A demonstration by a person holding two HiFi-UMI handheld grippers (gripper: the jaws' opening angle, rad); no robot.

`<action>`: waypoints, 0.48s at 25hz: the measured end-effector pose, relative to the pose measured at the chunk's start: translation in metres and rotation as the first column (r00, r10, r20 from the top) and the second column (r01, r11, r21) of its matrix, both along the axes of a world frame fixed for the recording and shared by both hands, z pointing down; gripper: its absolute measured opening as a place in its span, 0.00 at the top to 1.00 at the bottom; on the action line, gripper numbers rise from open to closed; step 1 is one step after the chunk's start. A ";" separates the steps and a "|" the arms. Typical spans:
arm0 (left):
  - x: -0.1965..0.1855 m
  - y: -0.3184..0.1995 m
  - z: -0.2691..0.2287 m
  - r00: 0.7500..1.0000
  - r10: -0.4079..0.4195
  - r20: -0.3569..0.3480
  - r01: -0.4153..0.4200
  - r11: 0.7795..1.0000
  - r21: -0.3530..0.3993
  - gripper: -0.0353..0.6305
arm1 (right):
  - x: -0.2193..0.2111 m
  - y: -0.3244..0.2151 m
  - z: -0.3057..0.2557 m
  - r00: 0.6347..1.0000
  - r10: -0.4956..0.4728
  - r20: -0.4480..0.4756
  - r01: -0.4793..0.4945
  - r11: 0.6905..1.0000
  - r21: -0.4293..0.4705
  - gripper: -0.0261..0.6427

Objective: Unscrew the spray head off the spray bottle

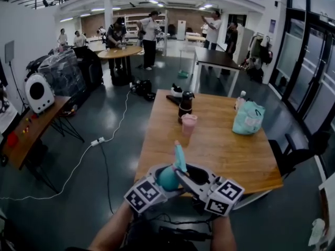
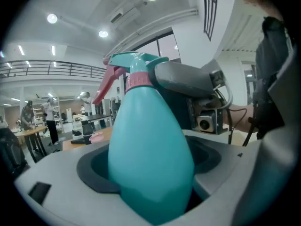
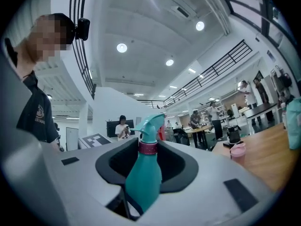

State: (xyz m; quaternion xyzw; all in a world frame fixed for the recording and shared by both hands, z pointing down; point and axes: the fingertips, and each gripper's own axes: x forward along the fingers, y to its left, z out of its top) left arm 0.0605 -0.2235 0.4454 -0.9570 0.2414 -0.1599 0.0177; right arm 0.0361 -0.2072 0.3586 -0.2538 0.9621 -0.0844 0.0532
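Spray bottle [image 2: 150,164] upright — left hand-held gripper [image 1: 166,181], clamping body

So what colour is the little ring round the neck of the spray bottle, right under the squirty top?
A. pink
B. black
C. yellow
A: the ring round the neck of the teal spray bottle, just under the spray head, shows pink in both gripper views.
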 end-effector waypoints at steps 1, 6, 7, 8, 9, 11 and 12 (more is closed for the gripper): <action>0.001 0.003 -0.001 1.000 0.023 -0.006 -0.023 1.000 -0.005 0.30 | 0.000 0.002 -0.001 1.000 -0.028 0.002 0.028 1.000 0.006 0.77; 0.004 0.018 -0.005 0.991 0.131 -0.031 -0.132 0.991 -0.020 0.30 | 0.001 0.011 -0.003 0.981 -0.196 0.002 0.195 0.980 0.045 0.77; 0.005 0.020 -0.006 0.988 0.147 -0.037 -0.148 0.989 -0.021 0.30 | 0.001 0.012 -0.004 0.974 -0.225 0.001 0.224 0.973 0.053 0.77; 0.005 0.022 -0.007 0.986 0.162 -0.045 -0.163 0.986 -0.023 0.30 | 0.001 0.013 -0.004 0.968 -0.250 0.000 0.250 0.966 0.060 0.77; 0.005 0.023 -0.008 0.983 0.174 -0.055 -0.175 0.984 -0.025 0.30 | 0.001 0.013 -0.005 0.963 -0.271 0.002 0.270 0.961 0.066 0.77; 0.006 0.023 -0.009 0.980 0.186 -0.076 -0.189 0.982 -0.030 0.30 | 0.000 0.012 -0.006 0.959 -0.284 0.016 0.283 0.956 0.073 0.77; 0.005 0.021 -0.010 0.979 0.185 -0.085 -0.189 0.982 -0.032 0.30 | -0.001 0.009 -0.007 0.962 -0.270 0.027 0.268 0.961 0.072 0.77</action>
